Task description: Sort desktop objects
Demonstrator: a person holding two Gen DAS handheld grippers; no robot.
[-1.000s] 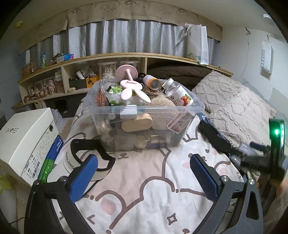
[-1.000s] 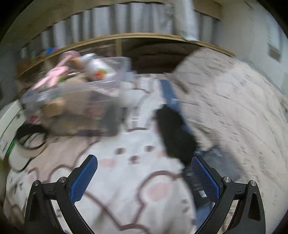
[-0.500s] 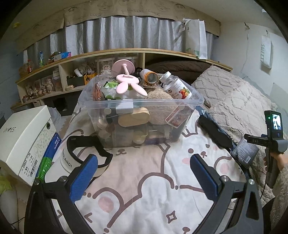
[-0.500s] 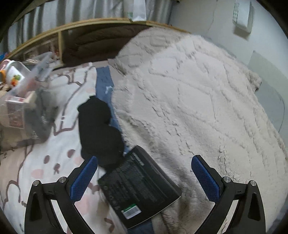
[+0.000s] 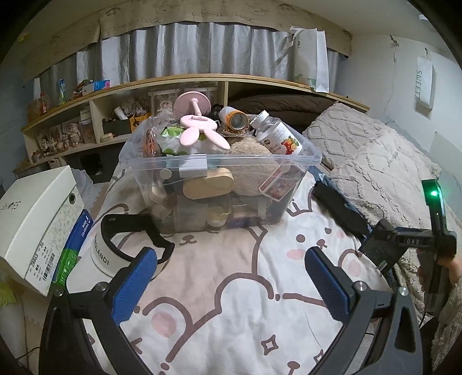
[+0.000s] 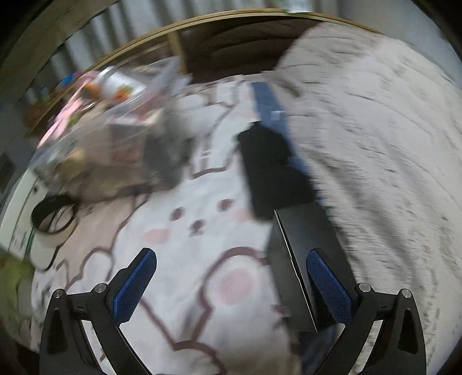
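White shoebox (image 5: 37,219) at 9 o'clock: "28863", "36" on its label. White band (image 5: 99,256) beside it: "…OLANDI". Hanging bag (image 5: 424,82) at 2 o'clock: "SWEET". Curtain valance (image 5: 202,17) at 12: "GOOD LUCK". Right wrist view too blurred to read.

Overfilled clear bin (image 5: 219,164) (on bedsheet)

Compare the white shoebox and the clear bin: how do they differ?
The shoebox is opaque white card, shut, with a barcode label; the bin is see-through plastic, open on top. The shoebox hides its contents; the bin is heaped above its rim with bottles and a pink toy. Both sit on the cartoon-print sheet.
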